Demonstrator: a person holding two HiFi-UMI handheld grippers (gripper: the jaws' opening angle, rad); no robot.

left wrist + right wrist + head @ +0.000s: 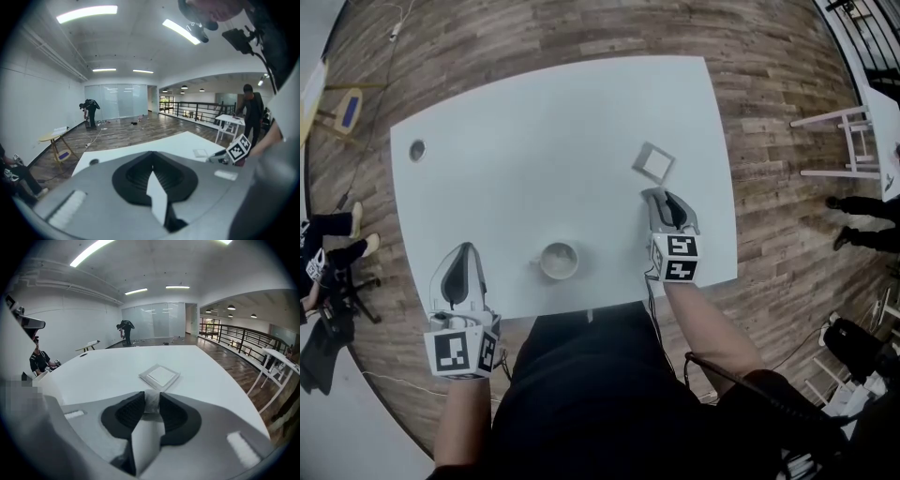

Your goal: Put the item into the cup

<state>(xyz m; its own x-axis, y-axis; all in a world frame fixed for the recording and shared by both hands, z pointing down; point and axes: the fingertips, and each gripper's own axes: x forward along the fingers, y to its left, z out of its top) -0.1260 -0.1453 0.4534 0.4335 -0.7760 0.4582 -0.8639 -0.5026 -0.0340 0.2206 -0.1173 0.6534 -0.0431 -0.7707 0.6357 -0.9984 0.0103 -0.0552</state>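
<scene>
Though head view hides it, right jaws pinch a white item point(152, 401).

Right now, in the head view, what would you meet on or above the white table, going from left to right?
Small dark round hole in the tabletop → left tongs → pale round cup → flat grey square pad.

White table point(534, 141) on wood floor point(769, 56); square tray point(653, 162) lying flat, right side.

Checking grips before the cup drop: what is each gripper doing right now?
Left gripper: closed, empty.
Right gripper: closed on a small white item.
</scene>
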